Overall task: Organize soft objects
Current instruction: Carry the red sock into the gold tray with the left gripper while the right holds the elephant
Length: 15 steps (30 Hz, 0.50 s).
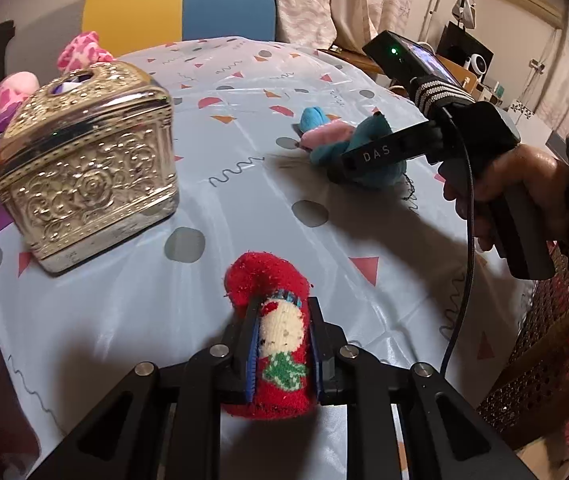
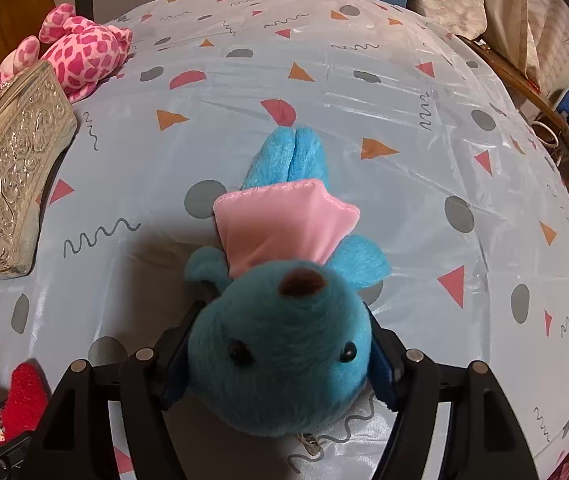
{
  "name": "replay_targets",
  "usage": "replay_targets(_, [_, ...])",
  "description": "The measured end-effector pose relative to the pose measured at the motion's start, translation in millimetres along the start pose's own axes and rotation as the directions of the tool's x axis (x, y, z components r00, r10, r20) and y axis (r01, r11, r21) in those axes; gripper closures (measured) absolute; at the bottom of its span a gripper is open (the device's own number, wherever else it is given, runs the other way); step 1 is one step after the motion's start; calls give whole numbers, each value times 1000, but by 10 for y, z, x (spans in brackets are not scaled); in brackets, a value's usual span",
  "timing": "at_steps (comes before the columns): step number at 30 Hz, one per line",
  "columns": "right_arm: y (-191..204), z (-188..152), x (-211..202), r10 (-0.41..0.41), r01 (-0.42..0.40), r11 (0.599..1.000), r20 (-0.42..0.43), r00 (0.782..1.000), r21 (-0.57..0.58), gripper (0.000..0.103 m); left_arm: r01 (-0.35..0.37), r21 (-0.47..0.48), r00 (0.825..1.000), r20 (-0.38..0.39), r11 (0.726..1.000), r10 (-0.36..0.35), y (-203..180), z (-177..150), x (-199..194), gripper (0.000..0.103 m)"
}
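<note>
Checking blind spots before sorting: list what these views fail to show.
- Right view: blue bear fills the gap, hiding the right gripper pads.
- Left view: silver box hides most of the pink giraffe.
- Right view: red sock cut off by the edge.

Red sock (image 1: 280,336), blue plush (image 2: 280,344), both gripped.

left gripper (image 1: 280,344) jaws clamped, right gripper (image 2: 280,356) jaws clamped, both low
</note>
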State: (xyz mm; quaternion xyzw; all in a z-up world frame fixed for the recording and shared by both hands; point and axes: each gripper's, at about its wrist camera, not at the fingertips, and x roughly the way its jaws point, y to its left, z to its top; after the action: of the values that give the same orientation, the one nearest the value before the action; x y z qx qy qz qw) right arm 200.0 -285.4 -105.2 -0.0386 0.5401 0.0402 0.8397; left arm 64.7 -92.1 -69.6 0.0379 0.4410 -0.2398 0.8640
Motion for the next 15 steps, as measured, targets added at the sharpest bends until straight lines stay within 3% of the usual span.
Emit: replay_targets(15, [78, -14, -29, -35, 36, 998, 23, 999, -49, 31, -92, -48, 993, 72, 995, 96, 71, -15, -349, 83])
